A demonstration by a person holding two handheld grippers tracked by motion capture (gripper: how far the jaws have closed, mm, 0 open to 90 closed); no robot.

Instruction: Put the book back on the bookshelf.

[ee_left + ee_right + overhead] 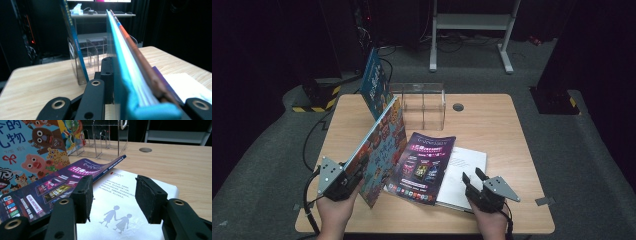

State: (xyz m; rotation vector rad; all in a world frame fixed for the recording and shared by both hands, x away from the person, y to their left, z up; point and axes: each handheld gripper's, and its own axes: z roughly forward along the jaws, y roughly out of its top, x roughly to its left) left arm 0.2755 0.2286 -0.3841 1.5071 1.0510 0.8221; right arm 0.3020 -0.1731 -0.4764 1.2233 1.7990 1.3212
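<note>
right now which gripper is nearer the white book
Right. The right gripper hovers open right over the white book; the left gripper is off to its left, shut on the picture book.

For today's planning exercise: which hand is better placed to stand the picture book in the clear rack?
Left. The left gripper is shut on the picture book, already lifted and tilted toward the clear rack. The right gripper hangs open over the white book, holding nothing.

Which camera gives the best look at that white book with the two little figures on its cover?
The right gripper view: the white book lies right under the open tongs, its cover drawing and print plain. The high view shows the white book whole but small, half under the purple magazine. The left gripper view catches just a pale corner.
</note>
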